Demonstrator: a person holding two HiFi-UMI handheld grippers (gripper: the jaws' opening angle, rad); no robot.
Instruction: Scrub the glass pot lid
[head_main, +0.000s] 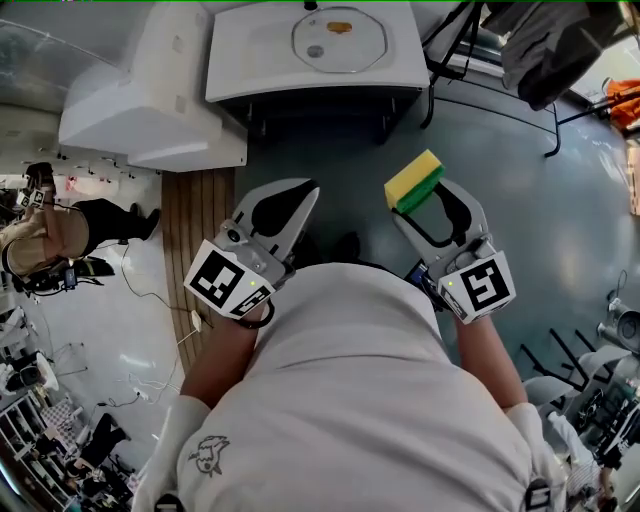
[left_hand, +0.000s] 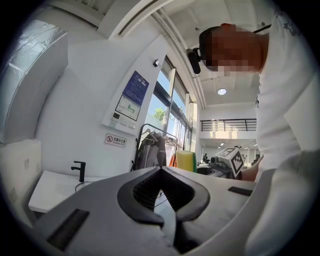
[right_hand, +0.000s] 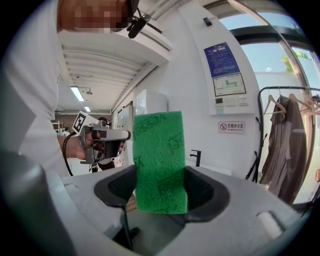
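The glass pot lid (head_main: 339, 40) lies in the basin of a white sink unit (head_main: 240, 60), far ahead of both grippers, with an orange bit on it. My right gripper (head_main: 420, 197) is shut on a yellow-and-green sponge (head_main: 414, 181) and holds it upright in the air. In the right gripper view the sponge's green scouring side (right_hand: 159, 160) fills the gap between the jaws of the right gripper (right_hand: 160, 200). My left gripper (head_main: 310, 190) is shut and holds nothing; its tips (left_hand: 161, 170) meet. Both are at chest height over the floor.
A black faucet (left_hand: 80, 171) stands at the sink's back edge. A white appliance (head_main: 150, 90) sits left of the sink, above a wooden floor strip (head_main: 200, 220). A clothes rack with coats (right_hand: 287, 145) and stand legs (head_main: 500, 90) are to the right.
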